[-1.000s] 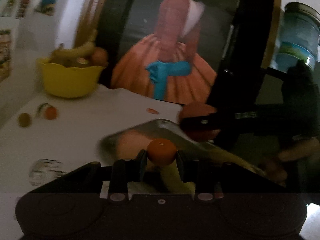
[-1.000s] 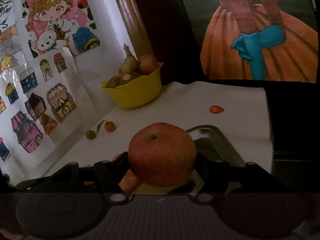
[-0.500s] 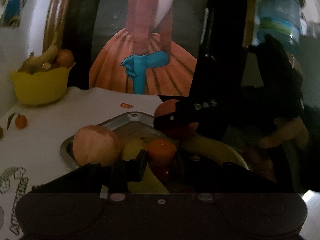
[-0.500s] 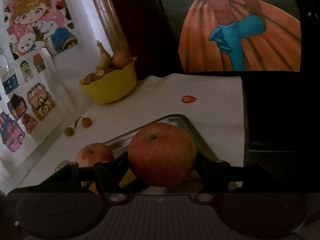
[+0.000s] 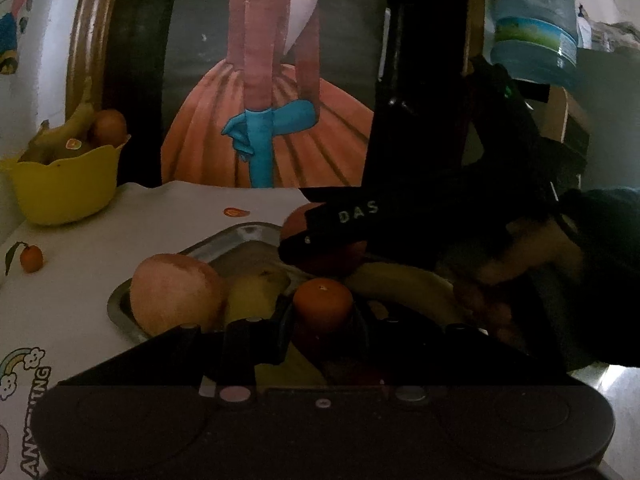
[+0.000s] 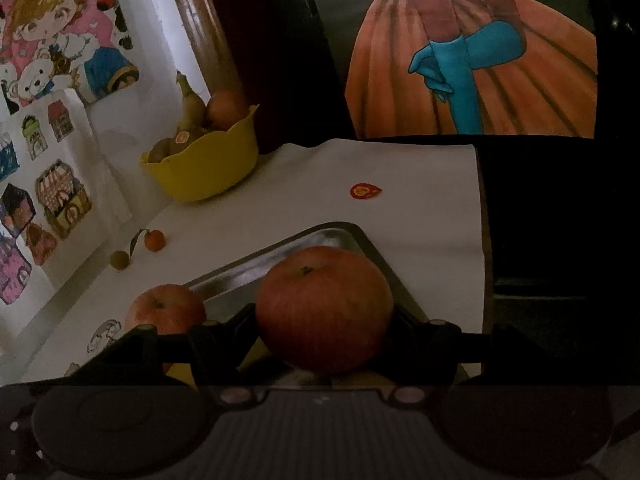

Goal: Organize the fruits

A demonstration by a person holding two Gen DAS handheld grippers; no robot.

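Note:
My left gripper [image 5: 322, 312] is shut on a small orange [image 5: 322, 302] just above the metal tray [image 5: 120, 304]. In the tray lie a pale apple [image 5: 176, 292], a yellow fruit [image 5: 252, 292] and a banana [image 5: 400, 284]. My right gripper [image 6: 324, 316] is shut on a red apple [image 6: 324, 308] over the tray's [image 6: 320, 236] right side. That gripper and its apple [image 5: 340, 258] also show in the left wrist view. The pale apple [image 6: 166, 308] also shows in the right wrist view.
A yellow bowl [image 6: 208, 164] with bananas and round fruit stands at the back left, also in the left wrist view [image 5: 64, 188]. A tiny orange [image 6: 155, 239] and a small green fruit [image 6: 119, 259] lie on the white cloth by the left wall. A fruit sticker [image 6: 365, 191] lies behind the tray.
Both grippers have moved closer over the tray with their fruit. The pale apple and other tray fruit have come into view.

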